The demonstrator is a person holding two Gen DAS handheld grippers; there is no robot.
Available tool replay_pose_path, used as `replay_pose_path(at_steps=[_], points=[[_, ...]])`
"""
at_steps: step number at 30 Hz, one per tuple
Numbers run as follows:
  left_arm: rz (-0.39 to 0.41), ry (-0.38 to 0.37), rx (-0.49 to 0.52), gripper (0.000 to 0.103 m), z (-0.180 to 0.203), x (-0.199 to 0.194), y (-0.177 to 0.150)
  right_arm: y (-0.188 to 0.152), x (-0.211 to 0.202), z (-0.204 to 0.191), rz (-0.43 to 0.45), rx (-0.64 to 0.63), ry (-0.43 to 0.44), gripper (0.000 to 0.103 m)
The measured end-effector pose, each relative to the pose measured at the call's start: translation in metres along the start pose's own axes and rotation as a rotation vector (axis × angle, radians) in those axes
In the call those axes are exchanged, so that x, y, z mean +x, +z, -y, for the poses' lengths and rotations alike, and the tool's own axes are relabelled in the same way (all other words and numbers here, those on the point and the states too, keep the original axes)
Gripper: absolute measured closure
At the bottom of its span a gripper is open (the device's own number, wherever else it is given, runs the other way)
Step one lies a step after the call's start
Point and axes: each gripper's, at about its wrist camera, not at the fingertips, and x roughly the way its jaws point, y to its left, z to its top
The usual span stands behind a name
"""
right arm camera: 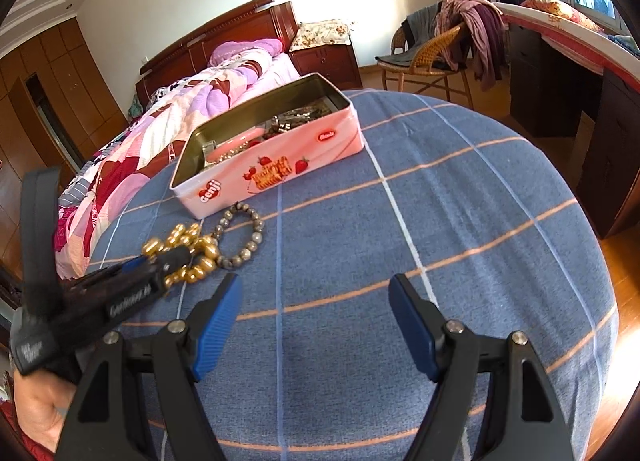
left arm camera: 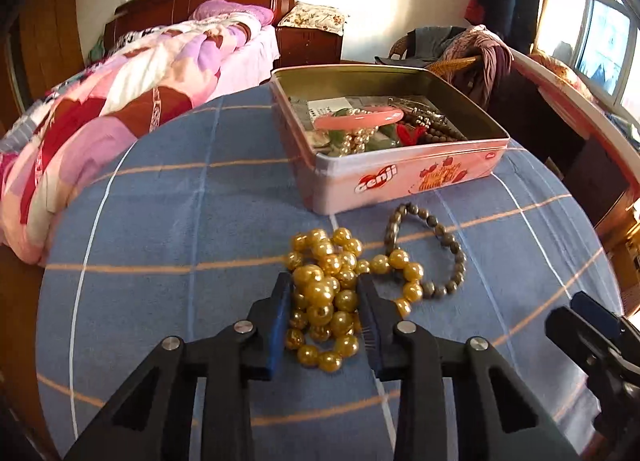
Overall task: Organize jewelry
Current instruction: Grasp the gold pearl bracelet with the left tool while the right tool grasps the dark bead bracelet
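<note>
A heap of gold bead necklace (left arm camera: 328, 293) lies on the blue checked cloth, also in the right wrist view (right arm camera: 192, 253). My left gripper (left arm camera: 324, 281) has its blue-padded fingers on either side of the heap, closed against the beads. A grey-brown bead bracelet (left arm camera: 432, 249) lies just right of the heap, also in the right wrist view (right arm camera: 240, 233). Behind stands an open pink tin (left arm camera: 404, 177) with a pink bangle (left arm camera: 360, 119) and several other pieces inside. My right gripper (right arm camera: 316, 289) is open and empty over bare cloth, to the right of the beads.
The blue cloth (right arm camera: 440, 221) covers a rounded table with edges falling away at right and front. A bed with a patchwork quilt (left arm camera: 120, 101) is to the left. A wicker chair with clothes (right arm camera: 440, 45) and a dark desk (right arm camera: 560, 93) stand at the back right.
</note>
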Motion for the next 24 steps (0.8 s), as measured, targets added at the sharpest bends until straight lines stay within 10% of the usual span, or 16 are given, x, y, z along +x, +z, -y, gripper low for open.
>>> replay_pose_path(at_steps=[12,16,21,24], points=[[0.003,-0.026,-0.044,0.076,-0.028,-0.031,-0.024,0.002,0.003,-0.006,-0.011,-0.03,-0.001,0.025],[-0.007,-0.01,-0.051,0.035,-0.028,-0.027,-0.021,0.001,0.003,-0.009,-0.011,-0.043,-0.004,0.025],[-0.049,0.042,-0.023,0.035,-0.024,-0.014,-0.023,0.004,0.006,-0.013,-0.025,-0.053,0.022,0.025],[-0.046,0.077,0.024,0.057,-0.017,-0.014,-0.022,0.013,0.015,-0.026,-0.032,-0.106,0.011,0.027]])
